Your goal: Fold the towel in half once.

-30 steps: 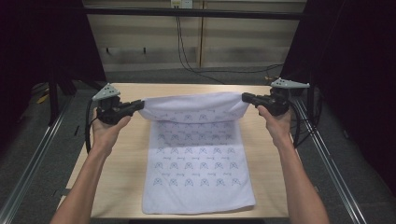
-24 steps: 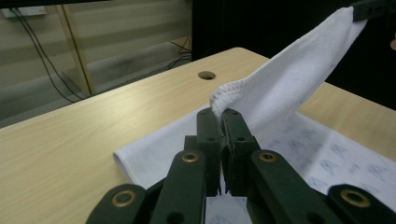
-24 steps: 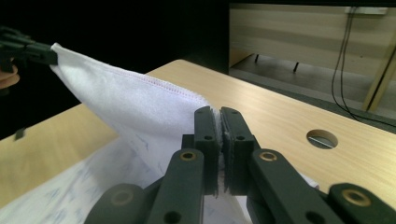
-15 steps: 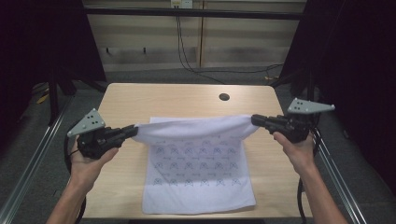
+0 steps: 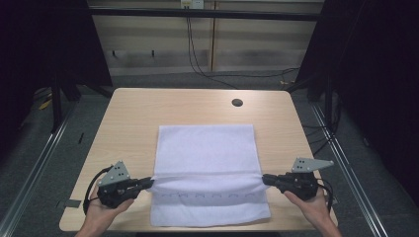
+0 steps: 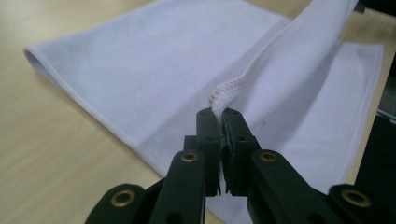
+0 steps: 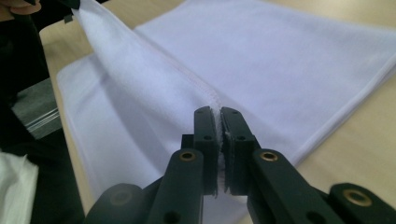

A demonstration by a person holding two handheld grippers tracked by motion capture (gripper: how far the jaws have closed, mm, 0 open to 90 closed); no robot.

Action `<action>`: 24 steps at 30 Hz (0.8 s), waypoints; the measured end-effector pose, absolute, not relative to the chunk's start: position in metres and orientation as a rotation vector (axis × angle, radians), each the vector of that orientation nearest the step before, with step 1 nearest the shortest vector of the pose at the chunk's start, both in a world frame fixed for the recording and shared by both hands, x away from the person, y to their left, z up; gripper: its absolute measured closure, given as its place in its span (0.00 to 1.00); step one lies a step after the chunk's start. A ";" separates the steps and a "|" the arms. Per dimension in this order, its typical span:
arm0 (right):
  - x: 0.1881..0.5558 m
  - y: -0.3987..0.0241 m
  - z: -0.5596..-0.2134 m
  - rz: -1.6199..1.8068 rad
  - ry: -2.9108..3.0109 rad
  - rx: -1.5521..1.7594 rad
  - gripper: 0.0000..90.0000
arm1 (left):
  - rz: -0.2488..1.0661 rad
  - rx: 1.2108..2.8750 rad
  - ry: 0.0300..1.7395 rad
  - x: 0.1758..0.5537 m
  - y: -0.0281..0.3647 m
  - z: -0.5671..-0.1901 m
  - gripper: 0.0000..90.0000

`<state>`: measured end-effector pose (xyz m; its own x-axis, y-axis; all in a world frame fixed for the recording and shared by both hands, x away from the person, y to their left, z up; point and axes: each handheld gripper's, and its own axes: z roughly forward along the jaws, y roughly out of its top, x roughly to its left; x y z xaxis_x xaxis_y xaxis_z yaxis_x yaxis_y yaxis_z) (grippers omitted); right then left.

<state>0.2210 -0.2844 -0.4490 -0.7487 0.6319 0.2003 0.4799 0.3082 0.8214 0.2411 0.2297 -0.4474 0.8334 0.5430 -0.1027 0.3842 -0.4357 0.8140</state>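
The white cloth (image 5: 207, 163) lies on the bench (image 5: 128, 118), folded over itself toward the near edge, so most of its patterned side is hidden; only a faint row of marks shows under the lifted fold. The left gripper (image 5: 148, 183) has its jaws closed tight on the cloth's left corner hem. The right gripper (image 5: 265, 178) pinches the opposite corner likewise, stretching that edge between them just above the bench.
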 end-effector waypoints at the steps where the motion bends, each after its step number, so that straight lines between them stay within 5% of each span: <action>1: 0.218 -0.286 -0.453 1.417 2.429 1.031 0.95 | 0.210 2.102 0.668 0.239 0.229 -0.450 0.96; 17: 0.173 -0.288 -0.466 1.327 2.666 0.992 0.80 | 0.111 2.187 0.612 0.198 0.232 -0.464 0.78; 24: 0.187 -0.287 -0.461 1.362 2.578 1.026 0.76 | 0.118 2.130 0.605 0.203 0.241 -0.451 0.69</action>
<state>0.1867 -0.2865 -0.4614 -0.7787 0.5754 0.2502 0.5310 0.3919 0.7513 0.2032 0.2406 -0.4510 0.8761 0.4626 -0.1361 0.3778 -0.4833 0.7897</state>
